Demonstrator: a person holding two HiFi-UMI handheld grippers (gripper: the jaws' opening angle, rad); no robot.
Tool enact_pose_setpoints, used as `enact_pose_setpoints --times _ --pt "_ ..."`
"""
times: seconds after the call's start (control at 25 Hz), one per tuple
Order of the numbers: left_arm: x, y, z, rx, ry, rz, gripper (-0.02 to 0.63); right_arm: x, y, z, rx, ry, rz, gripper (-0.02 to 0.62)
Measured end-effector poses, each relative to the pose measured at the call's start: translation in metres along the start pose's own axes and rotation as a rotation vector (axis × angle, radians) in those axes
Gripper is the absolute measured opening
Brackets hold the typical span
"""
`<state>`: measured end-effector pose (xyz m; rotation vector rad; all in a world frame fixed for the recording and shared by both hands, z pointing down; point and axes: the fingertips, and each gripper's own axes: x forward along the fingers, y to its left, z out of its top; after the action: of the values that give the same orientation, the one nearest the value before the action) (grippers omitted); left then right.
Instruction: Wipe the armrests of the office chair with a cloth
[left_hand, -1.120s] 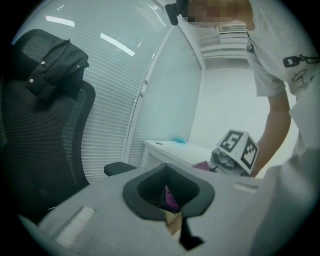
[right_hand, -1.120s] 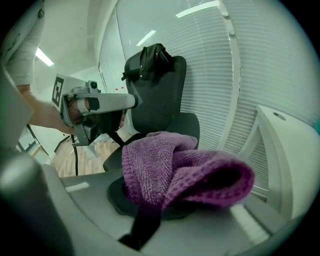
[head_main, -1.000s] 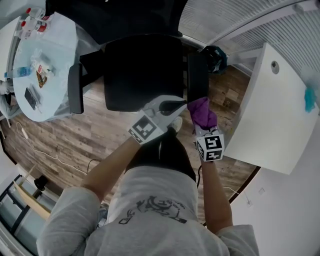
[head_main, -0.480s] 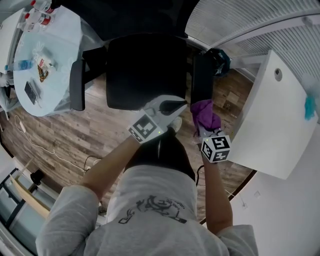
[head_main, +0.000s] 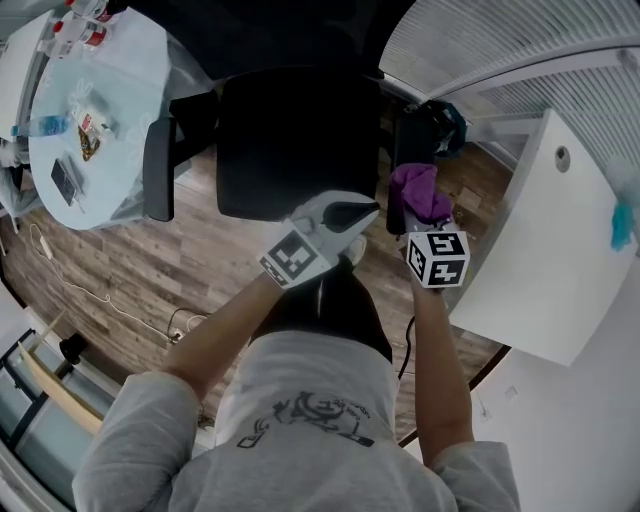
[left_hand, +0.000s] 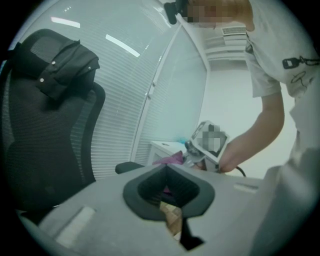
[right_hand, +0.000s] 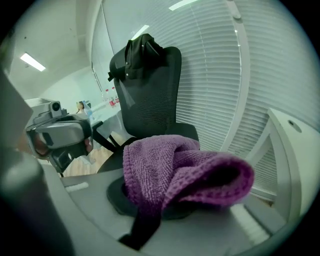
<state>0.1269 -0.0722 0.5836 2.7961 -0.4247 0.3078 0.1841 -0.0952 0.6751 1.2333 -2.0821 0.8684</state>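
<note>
1. Cloth (head_main: 420, 190), purple and fuzzy, sits bunched up on the flat black armrest (head_main: 404, 140) on the right of the chair (head_main: 290, 140).
2. Right gripper (head_main: 414, 216) pinches the cloth tight.
3. Left gripper (head_main: 362, 212) is closed on nothing, near the seat's front edge.

The cloth (right_hand: 170, 170) is nubby terry, the chair back (right_hand: 150, 95) matt mesh, the floor (head_main: 130, 270) wood-grain.

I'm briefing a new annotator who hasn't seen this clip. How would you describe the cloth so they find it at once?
Start at the black office chair mid-picture in the head view, then take its armrest beside the white desk. At that armrest the right gripper clamps the cloth: a bunched, fuzzy wad, the only purple thing among black, grey and white.
</note>
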Motion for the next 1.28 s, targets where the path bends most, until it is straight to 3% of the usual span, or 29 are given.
enact_pose_setpoints --times 0.64,1.28 --pt "-0.024 0.007 0.001 -0.019 -0.013 0.030 0.002 0.075 -0.045 0.082 -0.124 0.049 -0.048 0.032" --pt "-0.009 -0.006 0.007 0.004 -0.010 0.003 0.002 0.050 -0.034 0.060 -0.146 0.009 -0.098 0.031"
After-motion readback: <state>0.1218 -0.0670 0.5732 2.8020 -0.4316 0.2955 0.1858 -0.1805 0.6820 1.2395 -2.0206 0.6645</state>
